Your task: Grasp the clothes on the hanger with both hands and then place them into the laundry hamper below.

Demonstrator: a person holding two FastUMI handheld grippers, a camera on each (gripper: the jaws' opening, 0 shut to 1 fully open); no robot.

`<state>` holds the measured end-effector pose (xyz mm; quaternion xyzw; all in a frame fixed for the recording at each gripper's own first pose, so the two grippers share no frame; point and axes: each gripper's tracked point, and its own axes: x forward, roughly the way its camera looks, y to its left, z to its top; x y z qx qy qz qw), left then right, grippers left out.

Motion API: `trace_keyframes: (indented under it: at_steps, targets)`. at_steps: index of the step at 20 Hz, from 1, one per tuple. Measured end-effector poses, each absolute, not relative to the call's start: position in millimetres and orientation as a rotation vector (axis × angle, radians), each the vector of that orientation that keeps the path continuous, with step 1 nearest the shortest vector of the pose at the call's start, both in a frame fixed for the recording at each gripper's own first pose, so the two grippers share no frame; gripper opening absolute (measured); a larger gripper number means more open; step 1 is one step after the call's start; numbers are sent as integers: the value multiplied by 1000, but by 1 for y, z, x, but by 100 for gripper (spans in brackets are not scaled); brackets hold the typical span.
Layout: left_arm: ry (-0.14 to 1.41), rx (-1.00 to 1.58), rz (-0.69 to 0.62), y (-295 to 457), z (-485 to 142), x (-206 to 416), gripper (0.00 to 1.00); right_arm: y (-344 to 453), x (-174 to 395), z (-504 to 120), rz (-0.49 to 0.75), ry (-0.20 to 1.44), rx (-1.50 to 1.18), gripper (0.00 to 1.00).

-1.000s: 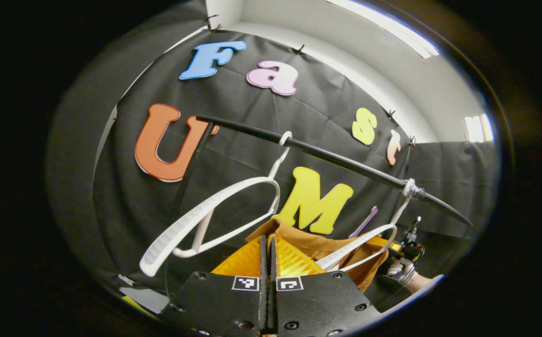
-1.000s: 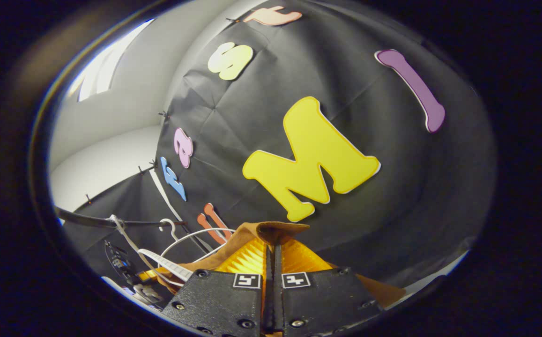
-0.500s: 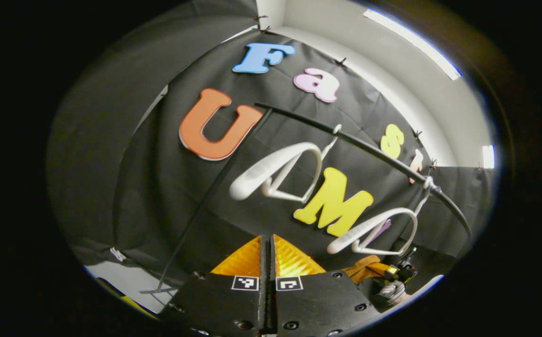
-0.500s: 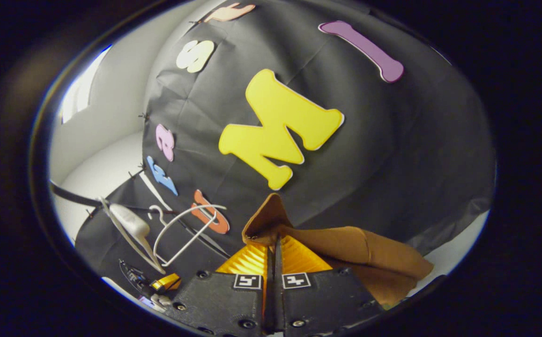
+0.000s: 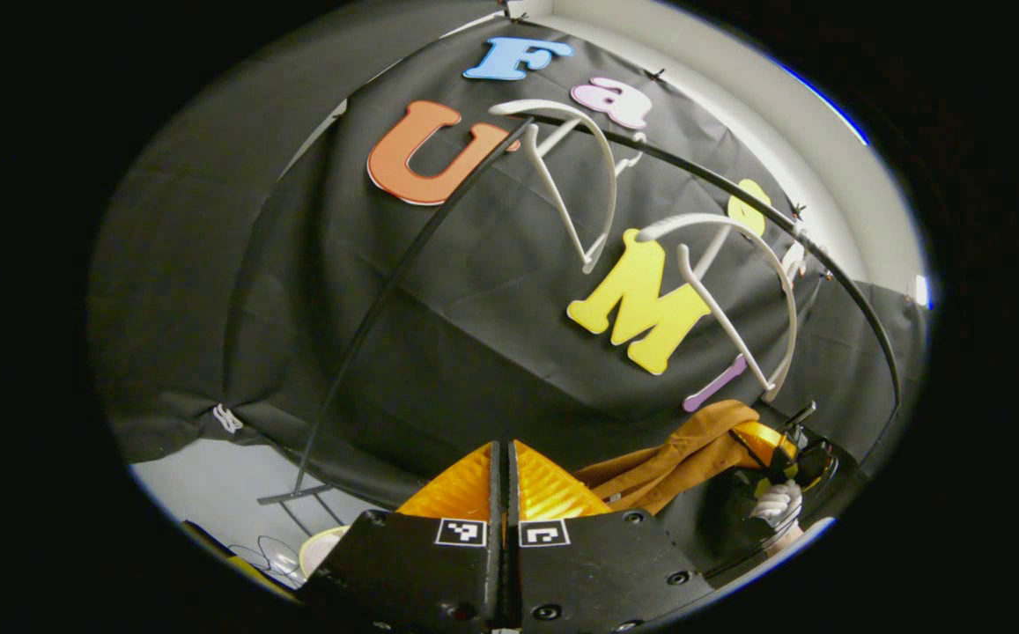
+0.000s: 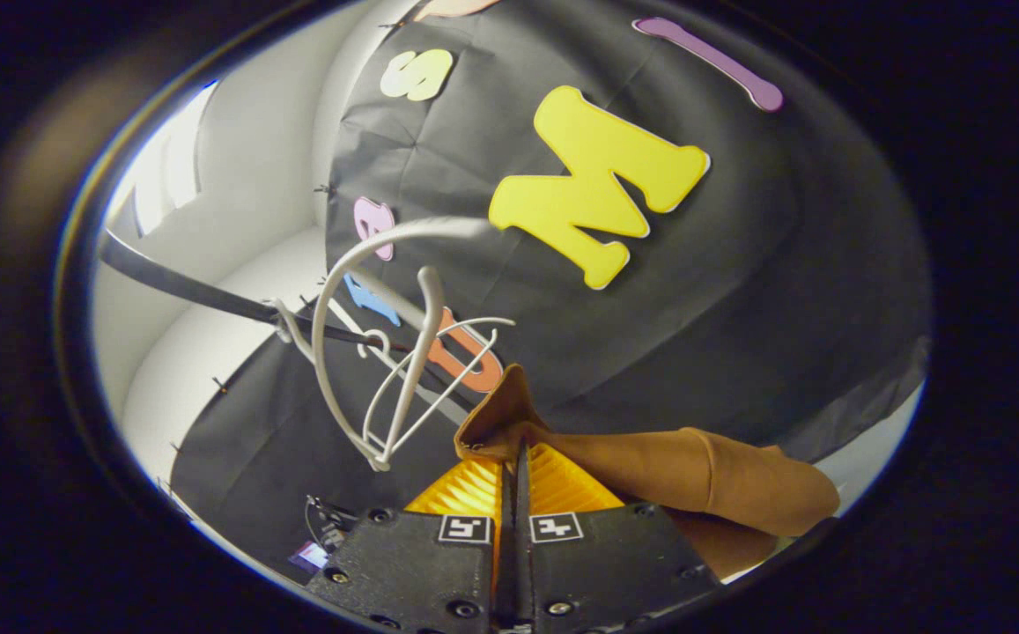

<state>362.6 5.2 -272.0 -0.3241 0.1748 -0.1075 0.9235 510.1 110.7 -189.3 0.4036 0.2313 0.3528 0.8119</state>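
Note:
A brown garment (image 5: 668, 462) stretches from beside my left gripper (image 5: 502, 453) across to my right gripper (image 5: 778, 440), which a gloved hand (image 5: 778, 504) holds. My left jaws are pressed together, and the cloth comes out from behind one finger. In the right gripper view my right gripper (image 6: 518, 449) is shut on a folded corner of the garment (image 6: 694, 480), which trails off to the right. Two bare white hangers (image 5: 562, 167) (image 5: 738, 291) hang tilted on the black rail (image 5: 694, 176), above and beyond the cloth.
A slanted black rack post (image 5: 386, 291) runs down to a foot on the pale floor (image 5: 210, 475). A pale round rim (image 5: 315, 550) shows at the lower left; I cannot tell what it is. In the right gripper view the hangers (image 6: 342, 352) sit close on the left.
The garment has come off the hangers and both grippers have dropped lower with it. The two hangers now swing bare on the rail, higher in both views.

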Motion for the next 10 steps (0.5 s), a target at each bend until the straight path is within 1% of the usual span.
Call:
trace_keyframes:
  at_steps: [2, 4, 5, 6, 9, 10]
  targets:
    - [381, -629, -243, -6, -279, 349, 0, 130, 488, -193, 768, 515, 850, 3]
    - [386, -631, -272, -16, -276, 336, 0, 151, 462, -181, 797, 512, 831, 3]
    - [386, -631, -281, -17, -273, 329, 5, 161, 450, -173, 811, 509, 824, 3]
    - [384, -628, -284, -18, -270, 324, 0, 173, 435, -166, 834, 512, 827, 3]
    - [378, -589, -289, -12, -259, 303, 0, 208, 395, -151, 893, 532, 819, 3]
    - [370, -565, -288, -8, -254, 296, 0, 218, 382, -140, 915, 516, 805, 3]
